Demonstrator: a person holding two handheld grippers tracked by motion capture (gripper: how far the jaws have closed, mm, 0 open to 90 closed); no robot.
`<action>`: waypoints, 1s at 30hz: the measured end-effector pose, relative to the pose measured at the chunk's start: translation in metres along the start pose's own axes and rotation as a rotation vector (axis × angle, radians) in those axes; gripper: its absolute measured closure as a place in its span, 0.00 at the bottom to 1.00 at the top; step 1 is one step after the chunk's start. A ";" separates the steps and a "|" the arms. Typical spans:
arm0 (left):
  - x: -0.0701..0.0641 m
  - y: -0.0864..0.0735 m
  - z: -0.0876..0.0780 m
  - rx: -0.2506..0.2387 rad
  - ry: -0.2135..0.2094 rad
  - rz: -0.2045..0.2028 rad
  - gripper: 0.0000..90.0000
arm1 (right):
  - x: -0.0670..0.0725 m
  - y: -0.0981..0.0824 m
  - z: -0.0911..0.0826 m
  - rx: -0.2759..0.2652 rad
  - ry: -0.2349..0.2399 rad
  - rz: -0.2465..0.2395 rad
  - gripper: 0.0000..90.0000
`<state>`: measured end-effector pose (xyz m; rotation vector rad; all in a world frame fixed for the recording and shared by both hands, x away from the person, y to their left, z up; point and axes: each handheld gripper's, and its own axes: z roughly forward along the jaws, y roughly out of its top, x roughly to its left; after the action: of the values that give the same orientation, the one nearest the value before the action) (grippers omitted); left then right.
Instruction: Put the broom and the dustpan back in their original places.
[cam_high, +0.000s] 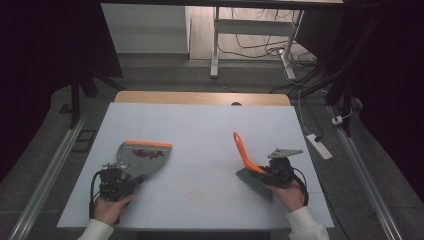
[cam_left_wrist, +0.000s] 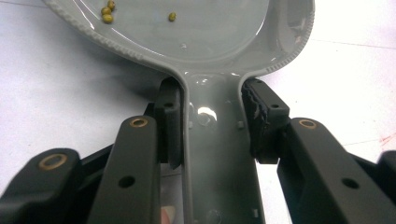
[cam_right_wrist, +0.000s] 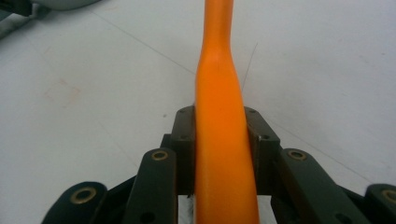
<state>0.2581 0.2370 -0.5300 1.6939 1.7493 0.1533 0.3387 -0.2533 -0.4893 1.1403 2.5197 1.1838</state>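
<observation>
Left gripper (cam_left_wrist: 212, 123) clamps dustpan (cam_high: 142, 156) handle | right gripper (cam_right_wrist: 219, 135) clamps brush (cam_high: 248, 165) handle | keep pan level, beans (cam_left_wrist: 108, 12) stay in.

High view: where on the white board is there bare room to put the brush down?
The widest bare patch lies between the dustpan at left and the brush at right, running to the near edge. The far half of the white board, beyond both tools, is bare too. It is crowded only around the left gripper and right gripper.
</observation>
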 end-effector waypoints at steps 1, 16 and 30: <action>0.000 0.000 0.000 0.000 0.000 0.000 0.68 | -0.001 0.000 0.000 0.001 -0.006 -0.001 0.76; -0.002 -0.002 0.001 0.015 -0.029 0.041 0.47 | -0.027 -0.002 0.013 0.063 -0.069 0.008 0.53; -0.001 -0.003 -0.010 -0.020 -0.025 0.078 0.33 | -0.036 -0.004 0.013 0.069 -0.123 0.011 0.47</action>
<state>0.2505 0.2393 -0.5237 1.7434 1.6594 0.1832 0.3675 -0.2716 -0.5076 1.2048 2.4826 1.0029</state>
